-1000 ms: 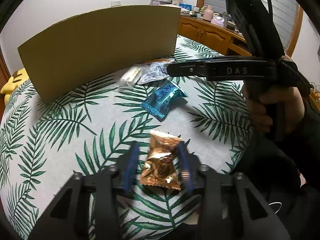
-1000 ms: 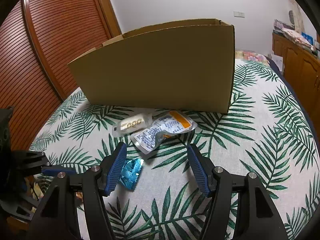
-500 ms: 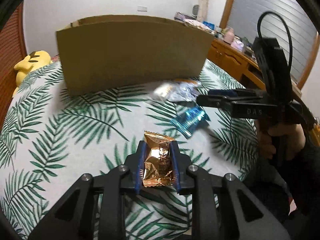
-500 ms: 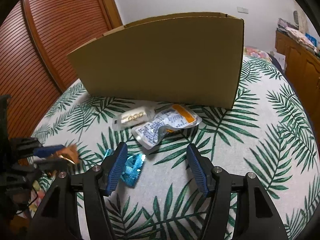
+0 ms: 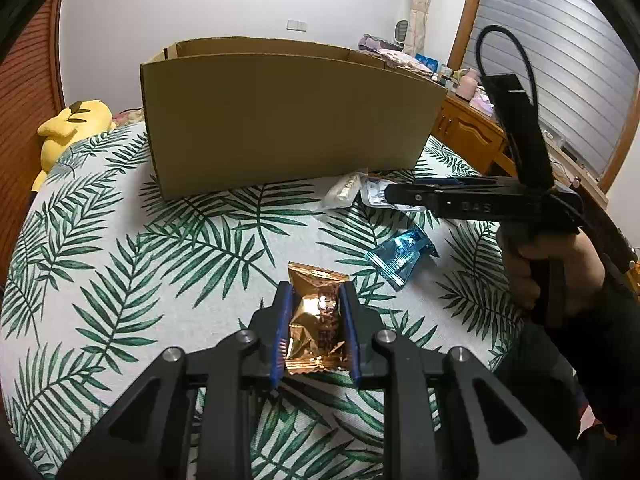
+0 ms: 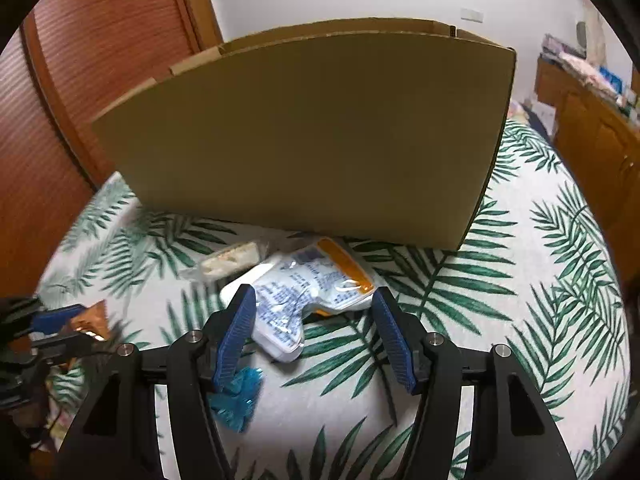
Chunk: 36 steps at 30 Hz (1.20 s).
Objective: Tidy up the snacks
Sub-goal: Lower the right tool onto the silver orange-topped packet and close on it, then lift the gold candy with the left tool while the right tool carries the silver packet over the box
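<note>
Gold pack point(image 5: 316, 324) has been clamped and lifted off the cloth point(image 5: 120, 280) since 1 s ago; left gripper point(image 5: 315, 332) pinches its sides. Right gripper point(image 6: 314, 334) spread over the white pouch point(image 6: 308, 292). Light, crinkly, slippery foil; best held mid-body. Box point(image 5: 288, 120) behind.

My right tongs point(image 6: 314, 336) are spread wide over the leaf-print bed point(image 6: 540, 280), w/ the white pouch point(image 6: 304, 300) lying between the blue pads point(image 6: 240, 328). Blue wrapper point(image 6: 236, 400) sits just under my left pad, blurry. Small pale pack point(image 6: 230, 260) lies beside the pouch, near the box point(image 6: 312, 136). At far left my other tongs point(image 6: 68, 328) pinch a gold packet point(image 6: 90, 320).
</note>
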Motion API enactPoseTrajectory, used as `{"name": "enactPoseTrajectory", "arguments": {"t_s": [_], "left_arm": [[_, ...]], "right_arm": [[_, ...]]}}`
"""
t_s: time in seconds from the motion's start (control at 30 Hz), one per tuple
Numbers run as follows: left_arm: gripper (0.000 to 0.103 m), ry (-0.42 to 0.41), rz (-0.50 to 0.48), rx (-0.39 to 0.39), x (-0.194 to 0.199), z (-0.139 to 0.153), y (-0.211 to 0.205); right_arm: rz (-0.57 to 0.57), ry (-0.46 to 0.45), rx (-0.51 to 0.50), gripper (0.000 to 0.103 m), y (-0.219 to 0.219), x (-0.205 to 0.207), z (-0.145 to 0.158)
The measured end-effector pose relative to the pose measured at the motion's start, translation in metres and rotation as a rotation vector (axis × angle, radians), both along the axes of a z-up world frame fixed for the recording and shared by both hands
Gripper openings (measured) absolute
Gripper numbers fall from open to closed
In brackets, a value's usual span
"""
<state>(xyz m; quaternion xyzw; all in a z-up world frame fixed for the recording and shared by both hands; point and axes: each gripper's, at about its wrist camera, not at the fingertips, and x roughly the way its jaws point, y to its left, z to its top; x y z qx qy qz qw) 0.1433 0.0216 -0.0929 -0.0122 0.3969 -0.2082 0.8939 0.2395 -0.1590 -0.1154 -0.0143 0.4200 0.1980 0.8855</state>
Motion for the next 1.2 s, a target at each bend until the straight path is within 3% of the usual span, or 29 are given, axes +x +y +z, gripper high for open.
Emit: {"name": "enactPoseTrajectory", "arguments": {"t_s": [0.37,0.7,0.9,0.97,1.03,1.2], "left_arm": [[0.022,0.007,-0.005,-0.011,0.002,-0.003,0.0],[0.022,0.003,-0.001,-0.011,0.003,-0.001,-0.001],[0.022,0.002,0.001,-0.011,0.002,0.0,0.0],[0.022,0.002,0.0,-0.012,0.002,0.0,0.0],[0.022,0.001,0.002,-0.012,0.001,0.0,0.0],[0.022,-0.002,0.005,-0.013,-0.002,0.003,-0.001]], "right_arm": [[-0.026,0.011,-0.044,0.067,0.005,0.0,-0.009],[-0.014,0.006,-0.053,0.064,0.011,0.007,-0.01],[0.038,-0.011,-0.109,0.055,0.027,0.005,-0.012],[0.053,-0.014,-0.11,0.047,0.029,0.003,-0.012],[0.065,-0.012,-0.104,0.034,0.028,0.001,-0.012],[0.058,-0.01,-0.086,0.029,0.023,-0.002,-0.01]]}}
